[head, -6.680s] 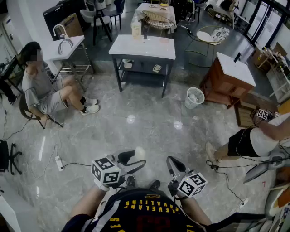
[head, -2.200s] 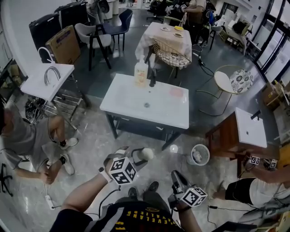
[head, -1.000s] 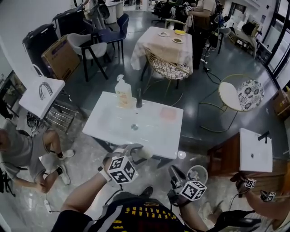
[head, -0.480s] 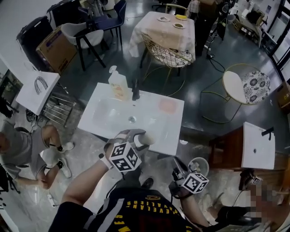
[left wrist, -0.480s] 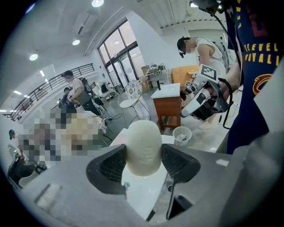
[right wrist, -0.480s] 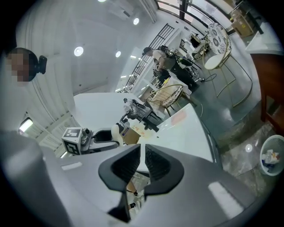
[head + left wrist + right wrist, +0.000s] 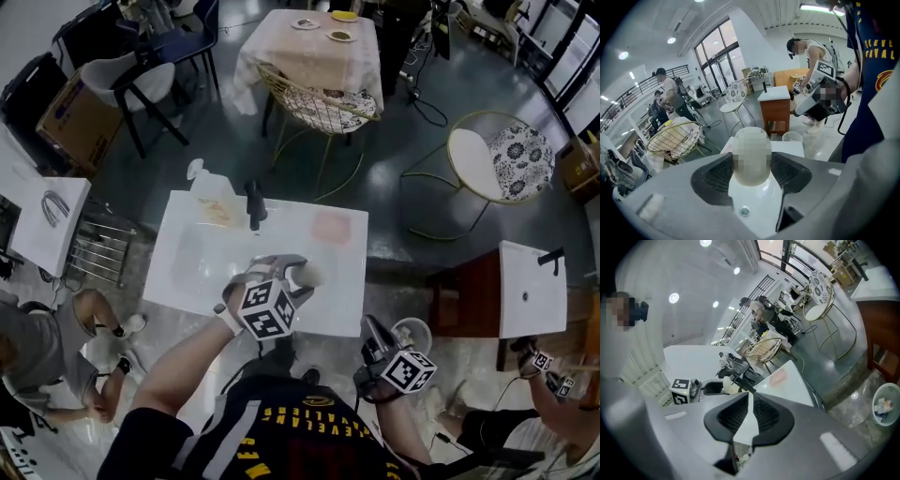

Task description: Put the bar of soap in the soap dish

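Observation:
A pale oval bar of soap (image 7: 308, 275) is pinched between the jaws of my left gripper (image 7: 296, 273), which hangs over the near part of the white sink table (image 7: 342, 281). In the left gripper view the soap (image 7: 751, 179) sits between both pads, above the basin drain (image 7: 745, 211). The pink soap dish (image 7: 330, 228) lies on the table's far right part, apart from the soap; it also shows as a pink patch (image 7: 778, 377). My right gripper (image 7: 368, 327) stays off the table's near right corner, jaws together with nothing between them (image 7: 750, 401).
A pump bottle (image 7: 201, 190) and a black faucet (image 7: 253, 206) stand at the back of the basin (image 7: 202, 267). A waste bin (image 7: 413, 332) and a wooden cabinet (image 7: 530, 292) are to the right, a wire chair (image 7: 314, 108) behind, a seated person (image 7: 42, 342) to the left.
Both grippers have come forward to the sink table. The left one, still shut on the soap, now hangs over the tabletop; the right one has followed to the table's near corner.

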`<action>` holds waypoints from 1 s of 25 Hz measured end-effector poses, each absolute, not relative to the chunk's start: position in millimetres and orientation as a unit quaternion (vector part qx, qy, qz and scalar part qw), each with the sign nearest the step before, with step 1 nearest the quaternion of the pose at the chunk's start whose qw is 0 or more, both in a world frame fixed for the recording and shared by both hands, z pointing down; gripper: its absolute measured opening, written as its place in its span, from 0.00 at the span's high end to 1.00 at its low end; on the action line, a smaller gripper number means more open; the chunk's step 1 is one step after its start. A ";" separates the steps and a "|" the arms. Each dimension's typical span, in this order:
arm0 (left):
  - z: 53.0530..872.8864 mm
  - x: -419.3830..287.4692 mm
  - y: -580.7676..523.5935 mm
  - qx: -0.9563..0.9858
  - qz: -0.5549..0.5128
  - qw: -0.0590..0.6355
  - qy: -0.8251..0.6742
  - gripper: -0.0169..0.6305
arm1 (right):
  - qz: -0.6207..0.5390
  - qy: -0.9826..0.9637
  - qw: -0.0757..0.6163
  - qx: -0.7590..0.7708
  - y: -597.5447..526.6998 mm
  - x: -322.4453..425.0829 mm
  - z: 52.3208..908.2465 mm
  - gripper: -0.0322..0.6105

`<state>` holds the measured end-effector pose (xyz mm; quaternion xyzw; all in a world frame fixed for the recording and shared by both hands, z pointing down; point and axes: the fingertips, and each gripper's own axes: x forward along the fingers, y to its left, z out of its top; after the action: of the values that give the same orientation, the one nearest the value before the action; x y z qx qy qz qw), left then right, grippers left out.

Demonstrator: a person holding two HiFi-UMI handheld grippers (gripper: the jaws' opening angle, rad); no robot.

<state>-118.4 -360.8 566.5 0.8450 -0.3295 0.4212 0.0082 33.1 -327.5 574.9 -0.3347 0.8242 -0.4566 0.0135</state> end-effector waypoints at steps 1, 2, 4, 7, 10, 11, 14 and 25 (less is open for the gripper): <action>570.7 -119.9 -370.4 0.846 0.424 0.009 -0.324 0.59 | -0.457 0.821 0.017 -0.340 -335.1 31.0 575.6 0.90; 574.7 -120.9 -379.3 0.847 0.426 0.011 -0.317 0.59 | -0.459 0.818 0.020 -0.346 -341.0 29.3 575.5 0.90; 582.0 -121.7 -396.4 0.850 0.431 0.015 -0.304 0.59 | -0.463 0.811 0.024 -0.357 -349.0 27.1 575.5 0.90; 595.3 -122.5 -423.2 0.851 0.439 0.018 -0.287 0.59 | -0.467 0.803 0.026 -0.370 -360.2 24.0 578.4 0.90; 610.6 -121.7 -445.6 0.851 0.451 0.018 -0.269 0.59 | -0.465 0.798 0.031 -0.382 -371.2 23.9 581.7 0.90; 615.6 -121.2 -452.0 0.850 0.456 0.017 -0.263 0.59 | -0.464 0.796 0.033 -0.386 -374.6 24.1 581.2 0.90; 629.5 -119.6 -468.7 0.848 0.471 0.015 -0.243 0.59 | -0.459 0.792 0.039 -0.401 -384.0 26.7 579.6 0.90; 669.1 -106.6 -508.1 0.837 0.514 0.022 -0.188 0.59 | -0.465 0.768 0.056 -0.437 -393.5 35.7 580.4 0.90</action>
<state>-106.6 -508.1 669.1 0.8368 -0.1879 0.5138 0.0224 35.7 -393.5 580.4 -0.4365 0.7684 -0.4647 0.0559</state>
